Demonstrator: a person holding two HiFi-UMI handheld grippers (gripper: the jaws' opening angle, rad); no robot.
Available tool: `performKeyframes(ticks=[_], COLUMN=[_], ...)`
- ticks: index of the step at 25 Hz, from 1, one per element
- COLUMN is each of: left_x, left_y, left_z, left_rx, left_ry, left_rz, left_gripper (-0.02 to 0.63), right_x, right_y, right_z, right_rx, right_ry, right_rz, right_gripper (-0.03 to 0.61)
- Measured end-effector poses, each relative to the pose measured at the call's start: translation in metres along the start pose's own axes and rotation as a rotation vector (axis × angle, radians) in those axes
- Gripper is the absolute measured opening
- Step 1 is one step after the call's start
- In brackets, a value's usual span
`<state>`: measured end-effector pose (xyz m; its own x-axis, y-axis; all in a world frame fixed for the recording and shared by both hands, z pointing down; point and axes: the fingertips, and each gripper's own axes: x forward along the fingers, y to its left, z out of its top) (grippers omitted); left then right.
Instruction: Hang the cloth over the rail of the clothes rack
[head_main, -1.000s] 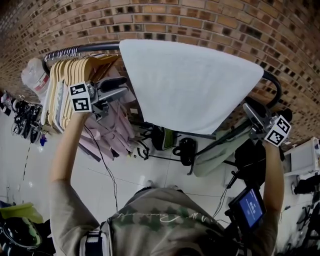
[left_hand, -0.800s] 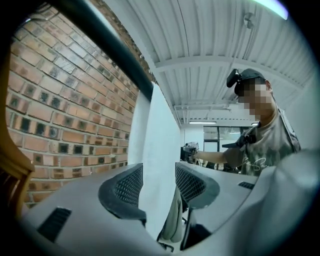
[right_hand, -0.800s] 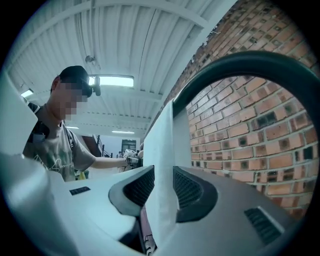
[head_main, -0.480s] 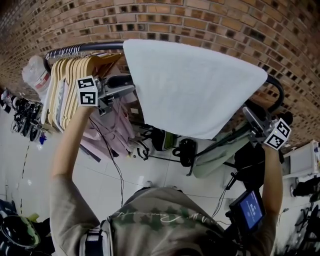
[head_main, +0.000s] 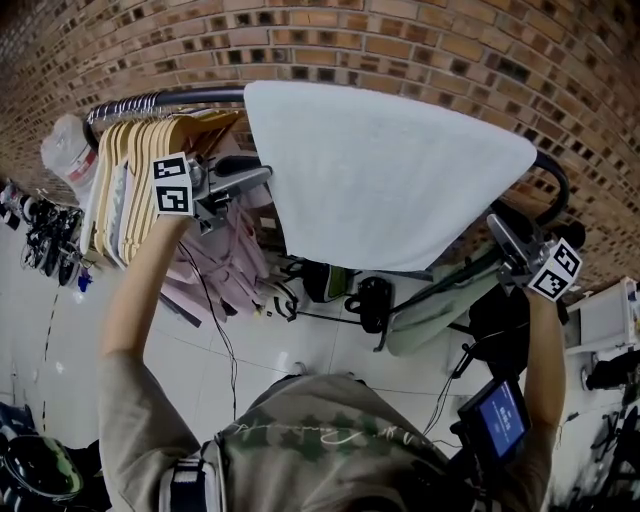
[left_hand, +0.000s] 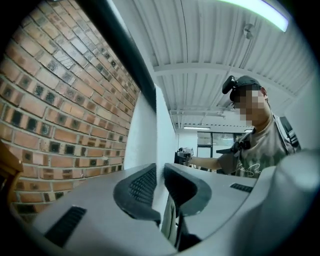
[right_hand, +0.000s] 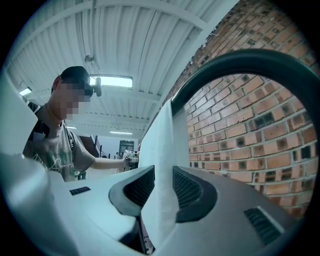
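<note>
Brick wall (right_hand: 240, 135) — right gripper (right_hand: 163, 176) apparently pinches cloth (right_hand: 159, 125), clear only in its view.

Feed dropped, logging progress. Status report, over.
Left gripper jaws just closed onto edge of white towel cloth. Right gripper shut on opposite edge. Cloth draped over dark metal rail. Wooden hangers crowd its left side, nothing blocking.

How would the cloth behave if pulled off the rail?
Probably floppy: the cloth drapes over the rail, its lower edge sagging. Likely light: the right claw holds it by one edge. Its textured surface may drag.
</note>
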<state>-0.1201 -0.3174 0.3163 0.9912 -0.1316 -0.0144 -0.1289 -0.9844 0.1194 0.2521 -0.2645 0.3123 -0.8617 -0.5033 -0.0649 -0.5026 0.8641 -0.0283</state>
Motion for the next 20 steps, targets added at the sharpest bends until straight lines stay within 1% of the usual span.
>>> performKeyframes(ticks=[1, 9, 13, 18, 20], left_x=[0.000, 0.004, 0.007, 0.006, 0.007], left_y=[0.000, -0.009, -0.015, -0.015, -0.015], left_z=[0.001, 0.004, 0.008, 0.008, 0.008], left_rx=[0.003, 0.001, 0.004, -0.001, -0.005], left_ry=[-0.001, 0.021, 0.013, 0.002, -0.003], left_rz=[-0.001, -0.036, -0.054, -0.056, -0.056], left_gripper=[0.035, 0.023, 0.023, 0.023, 0.023], right_x=[0.001, 0.002, -0.001, -0.006, -0.010], right_y=[0.000, 0.000, -0.004, -0.021, -0.027], right_z=[-0.001, -0.002, 0.003, 0.001, 0.001], right_rx=[-0.002, -0.009, -0.015, -0.022, -0.013], right_ry=[0.001, 0.005, 0.006, 0.004, -0.004], right_rz=[0.002, 0.028, 0.029, -0.037, -0.045], right_gripper=[0.094, 0.094, 0.094, 0.094, 0.094])
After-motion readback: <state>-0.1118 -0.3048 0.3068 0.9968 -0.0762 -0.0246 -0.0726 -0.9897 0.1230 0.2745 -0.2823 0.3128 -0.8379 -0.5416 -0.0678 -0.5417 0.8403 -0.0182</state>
